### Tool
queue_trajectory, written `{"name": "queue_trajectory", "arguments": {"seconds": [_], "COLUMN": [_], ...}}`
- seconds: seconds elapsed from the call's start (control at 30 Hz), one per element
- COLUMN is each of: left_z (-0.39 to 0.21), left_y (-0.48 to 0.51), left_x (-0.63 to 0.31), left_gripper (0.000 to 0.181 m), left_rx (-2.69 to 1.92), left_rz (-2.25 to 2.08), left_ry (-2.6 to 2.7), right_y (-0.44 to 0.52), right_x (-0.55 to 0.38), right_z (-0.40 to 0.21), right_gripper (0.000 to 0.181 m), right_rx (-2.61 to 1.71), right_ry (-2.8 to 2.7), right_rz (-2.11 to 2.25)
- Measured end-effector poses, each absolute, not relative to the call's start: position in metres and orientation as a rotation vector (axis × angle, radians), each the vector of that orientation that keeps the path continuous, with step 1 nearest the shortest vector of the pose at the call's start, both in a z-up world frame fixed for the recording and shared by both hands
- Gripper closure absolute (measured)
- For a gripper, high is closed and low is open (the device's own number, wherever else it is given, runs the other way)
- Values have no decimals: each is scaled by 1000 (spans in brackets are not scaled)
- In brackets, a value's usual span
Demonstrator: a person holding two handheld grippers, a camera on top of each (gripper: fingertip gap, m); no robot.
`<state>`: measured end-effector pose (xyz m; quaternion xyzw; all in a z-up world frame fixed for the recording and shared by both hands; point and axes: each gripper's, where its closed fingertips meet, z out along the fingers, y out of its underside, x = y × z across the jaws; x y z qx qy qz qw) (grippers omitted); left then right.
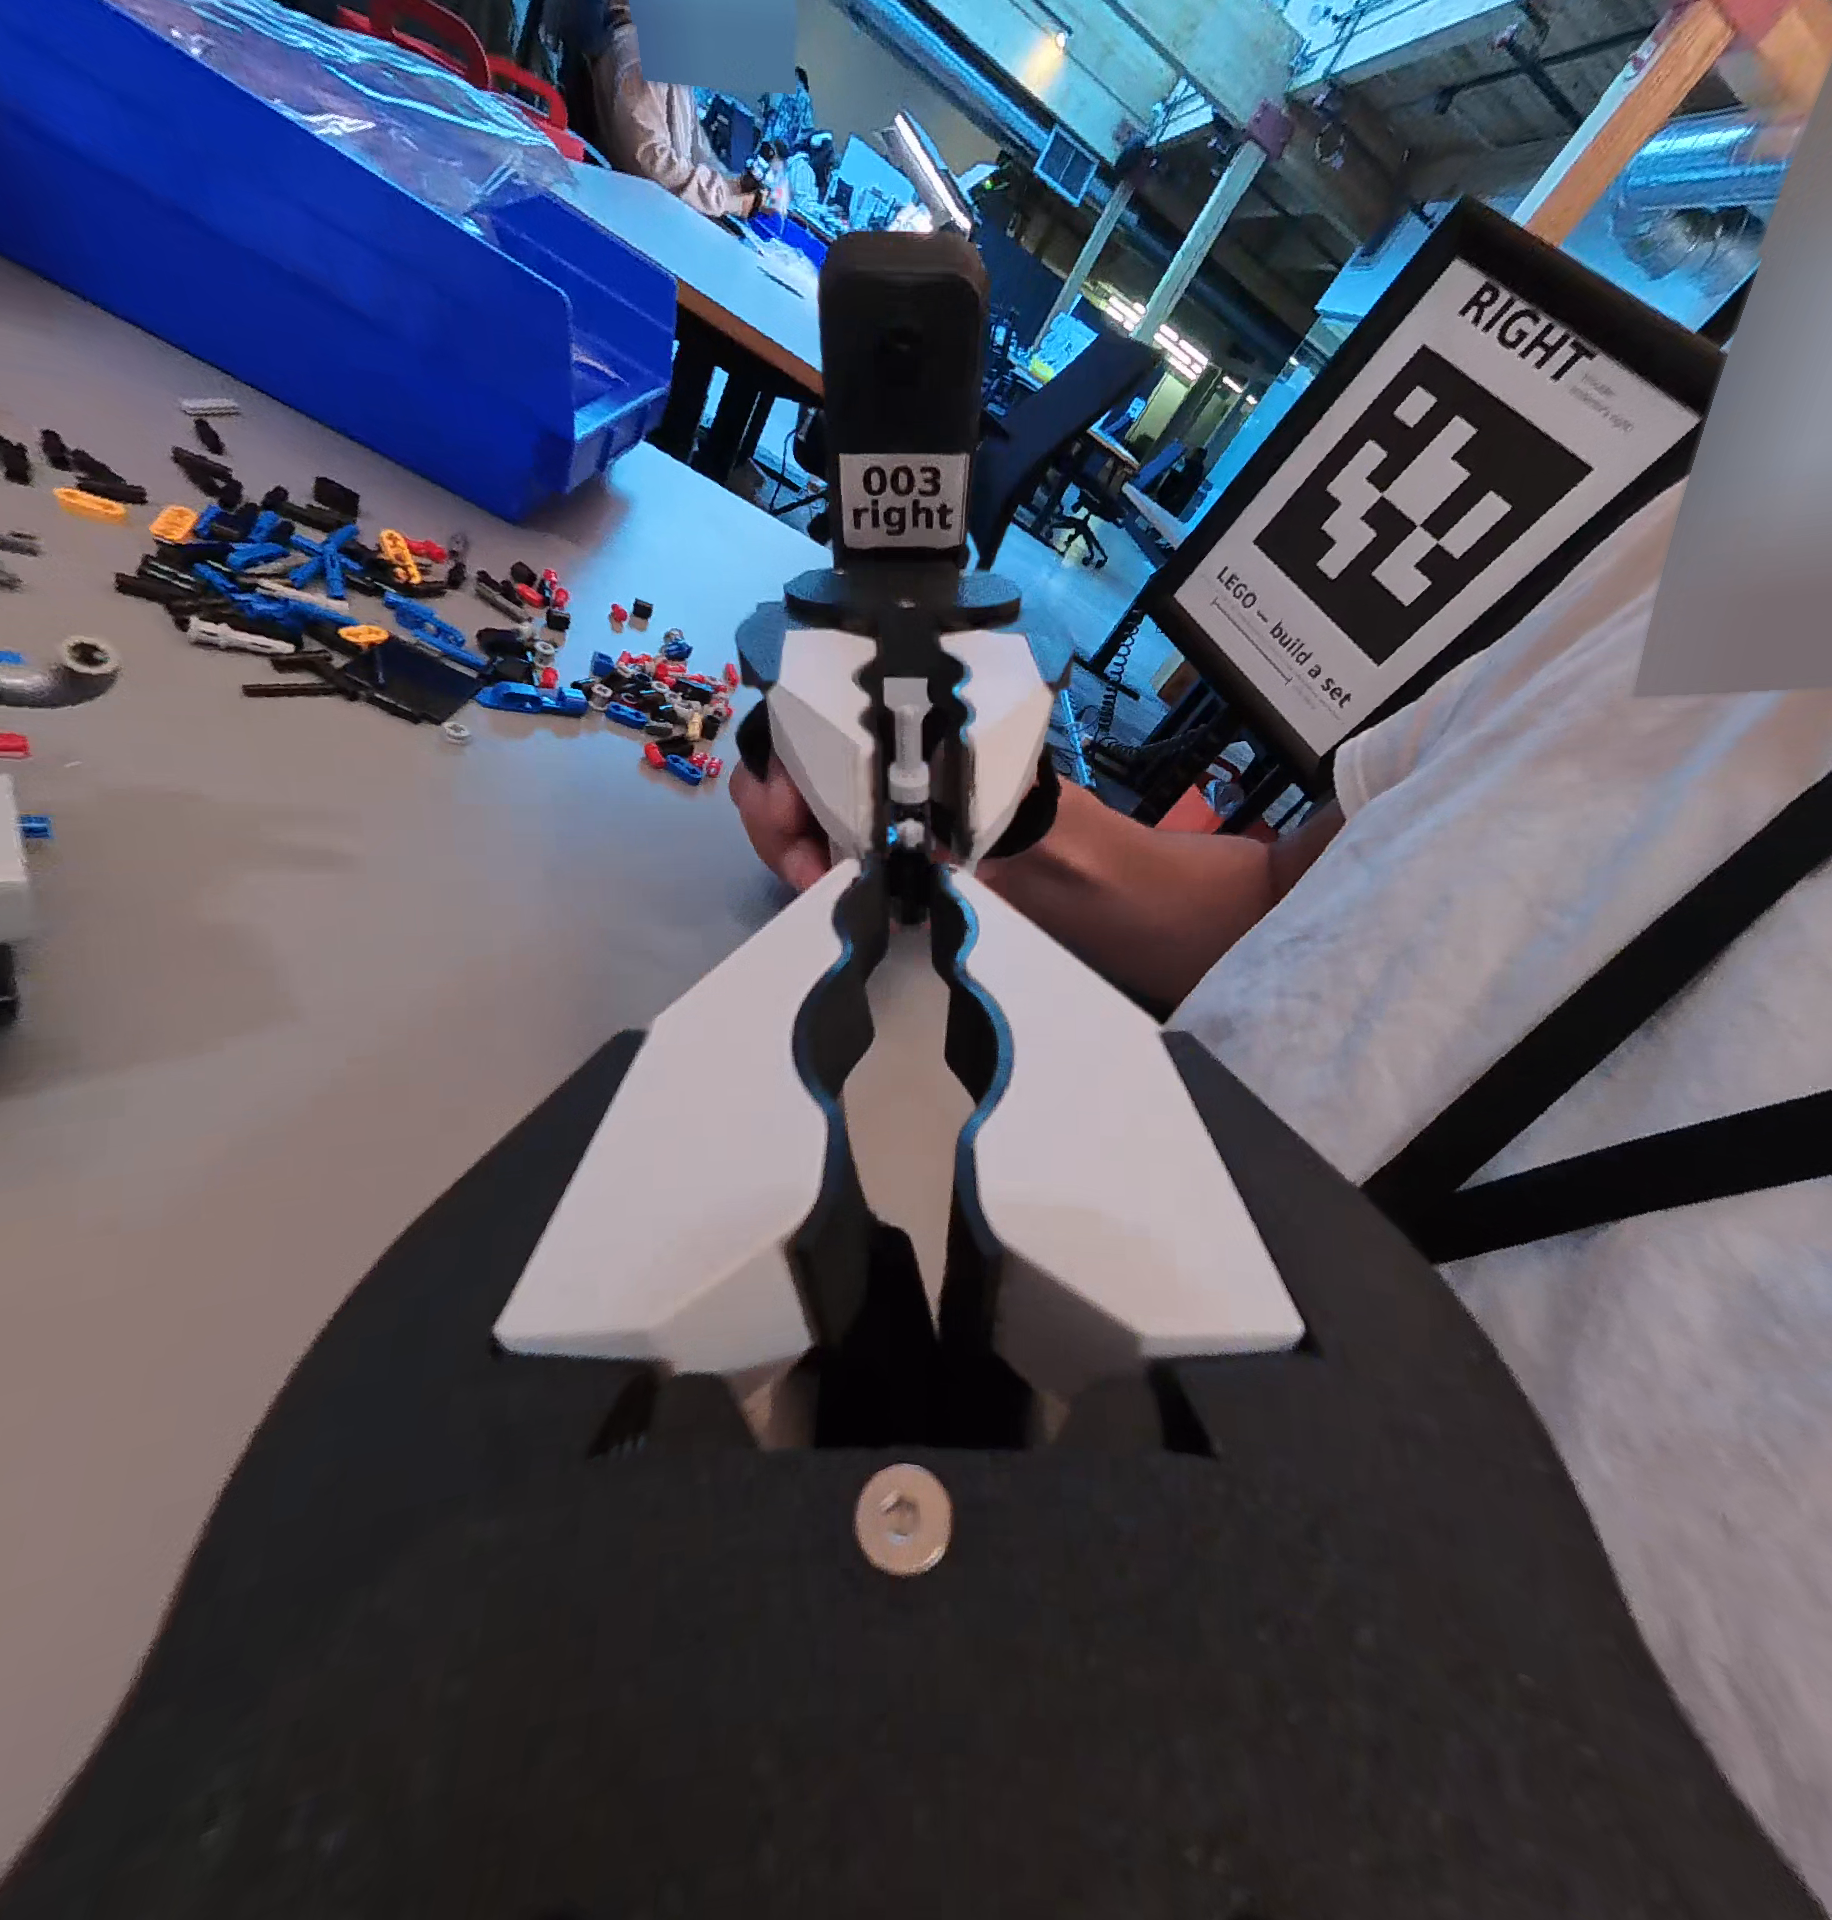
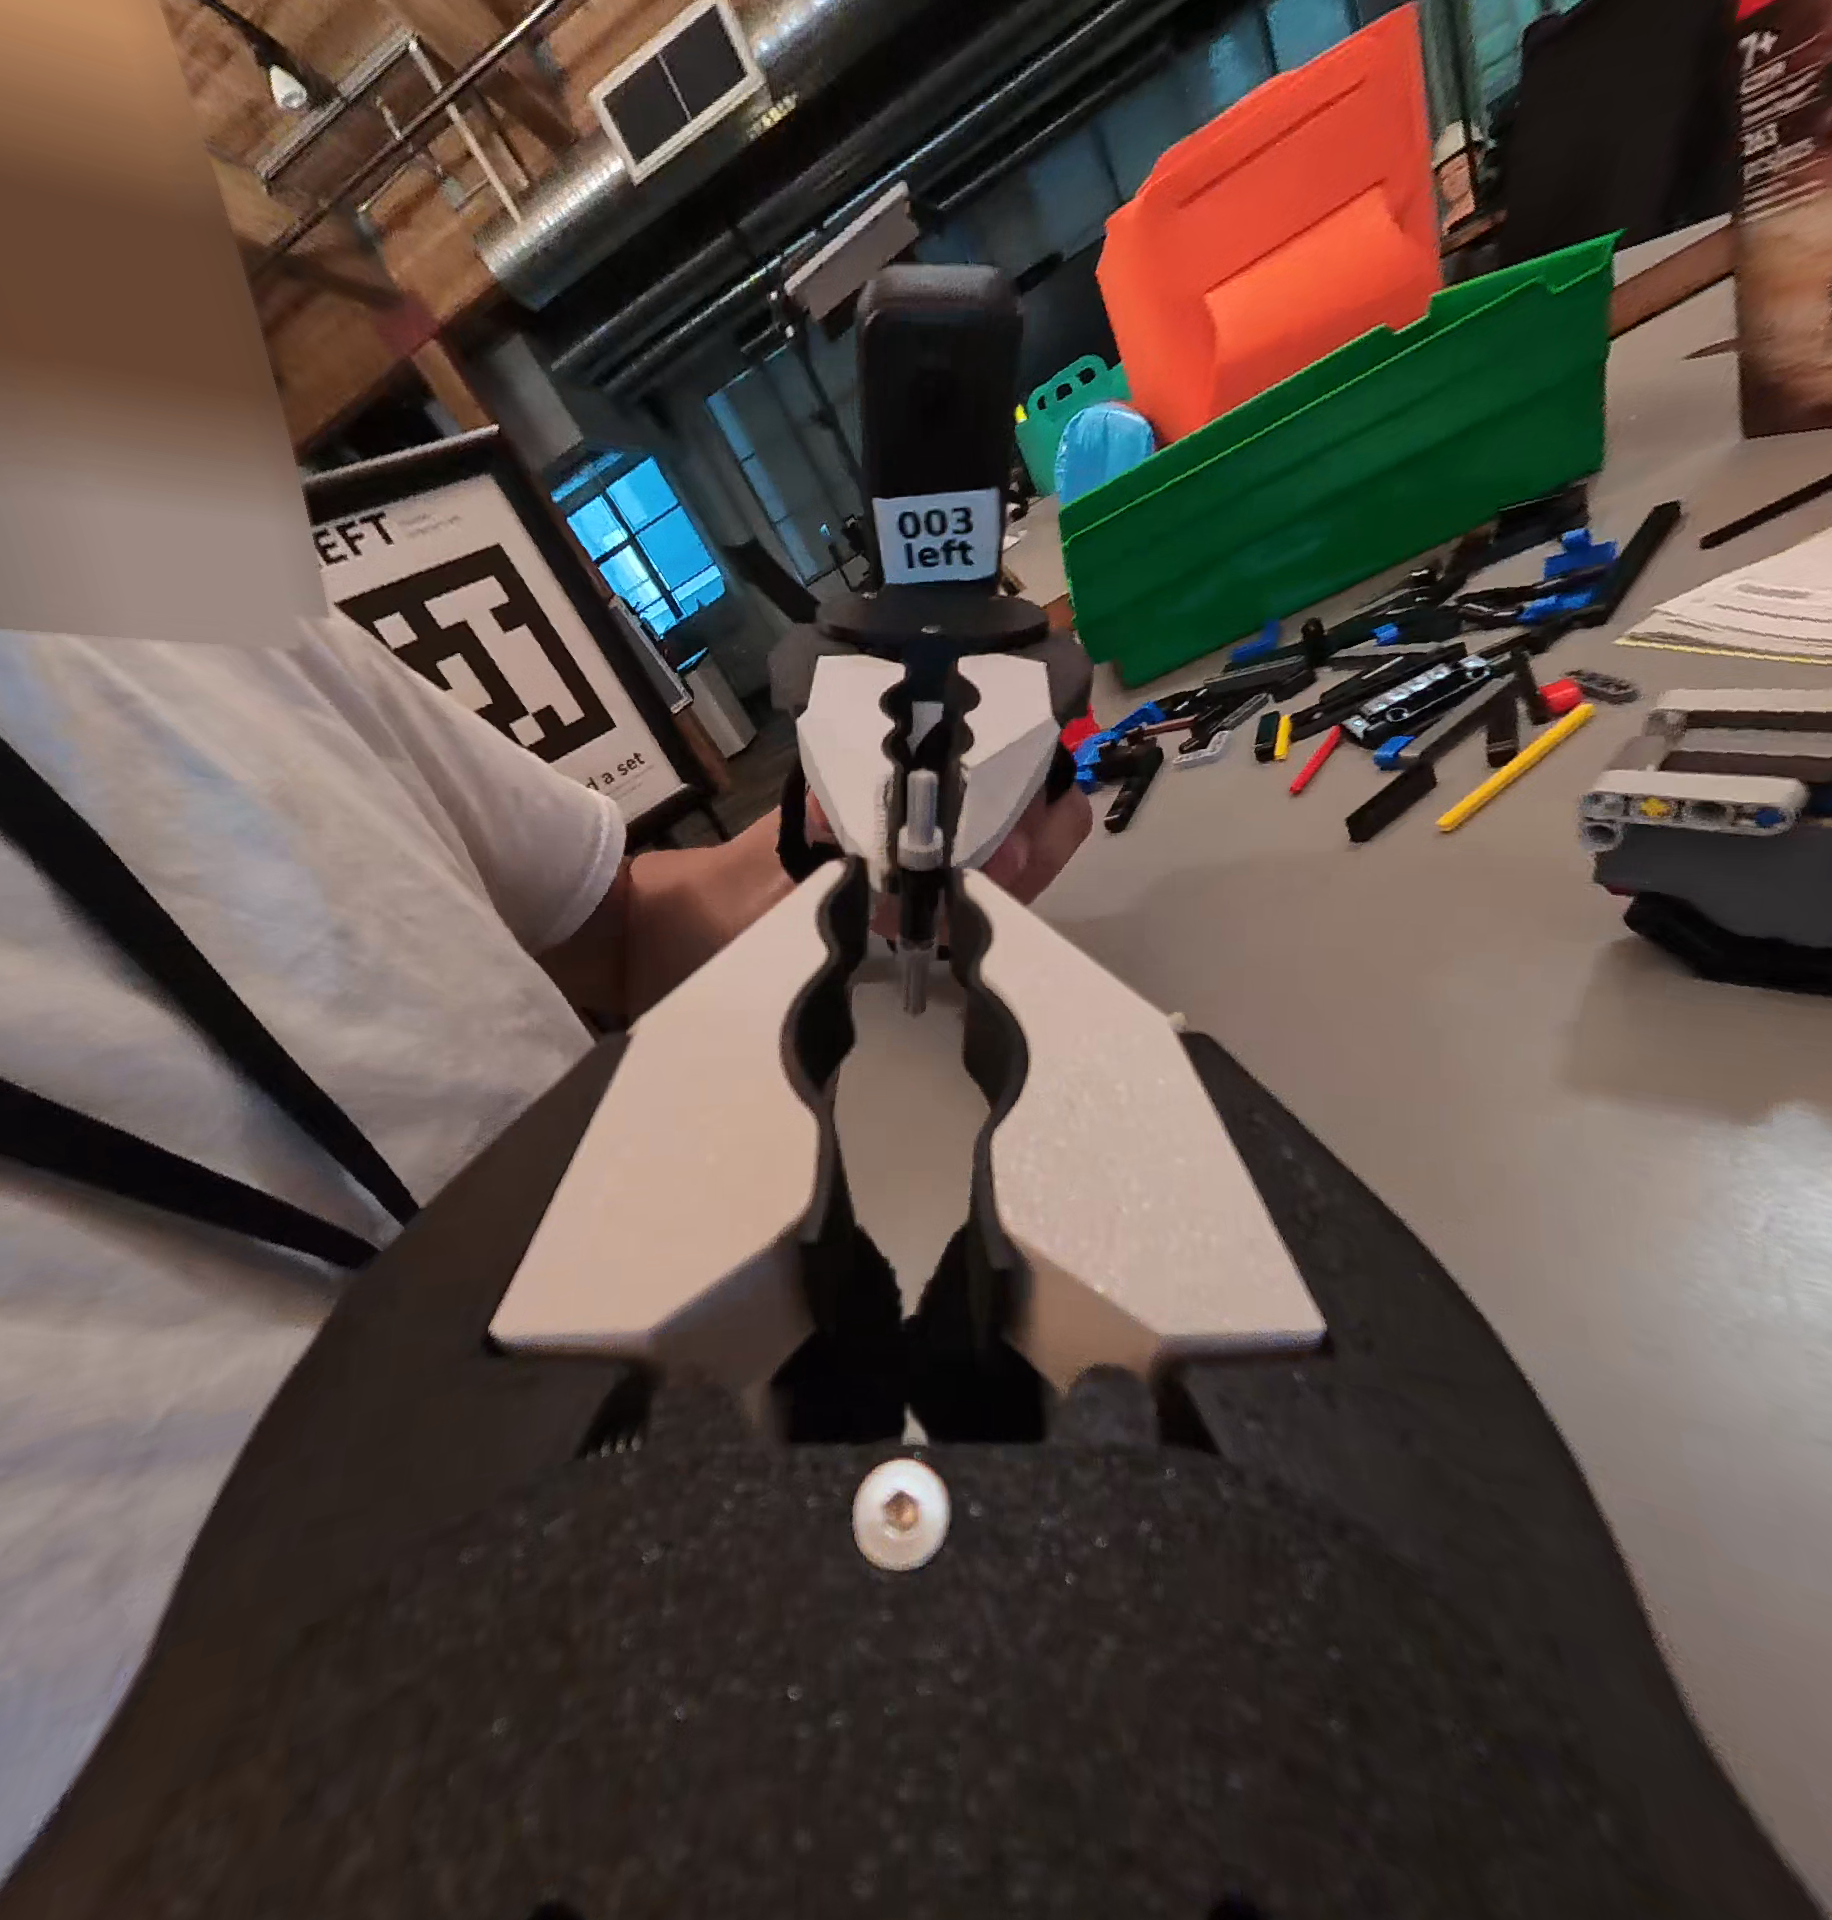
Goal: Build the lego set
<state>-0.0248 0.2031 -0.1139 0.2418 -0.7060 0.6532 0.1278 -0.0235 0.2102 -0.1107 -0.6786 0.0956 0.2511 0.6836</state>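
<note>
Above the grey tabletop [image 2: 1307, 1091], you are holding both white-fingered grippers tip to tip, left gripper [image 1: 907, 883] and right gripper [image 2: 907, 883] each clamping one thin grey-and-black lego axle assembly [image 2: 917, 862], loose lego pieces [image 1: 424, 623] lying well apart.

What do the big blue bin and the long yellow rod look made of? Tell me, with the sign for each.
Big blue bin: looks like moulded plastic, smooth and slightly glossy, judging by the soft sheen on its wall and its rounded lip.

Long yellow rod: probably hard plastic, with uniform bright colour and straight edges; the finish is too small to tell.
</note>
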Motion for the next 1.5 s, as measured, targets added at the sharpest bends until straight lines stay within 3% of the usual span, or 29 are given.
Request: {"name": "queue_trajectory", "arguments": {"seconds": [0.07, 0.33, 0.43, 1.5], "left_z": [-113, -110, -113, -109], "left_y": [202, 202, 203, 197], "left_x": [-24, -17, -16, -13], "left_gripper": [176, 169, 179, 180], "left_rx": [714, 767, 780, 842], "left_rz": [1895, 1972, 1981, 2066], "left_ry": [-2049, -2044, -2032, -1923], "right_y": [211, 210, 210, 213], "right_x": [-21, -12, -9, -8], "right_z": [-111, -100, -103, -97], "right_gripper": [175, 175, 175, 175], "right_rx": [-1524, -1439, -1455, -1390], "right_ry": [216, 257, 263, 288], "right_rz": [524, 523, 523, 545]}}
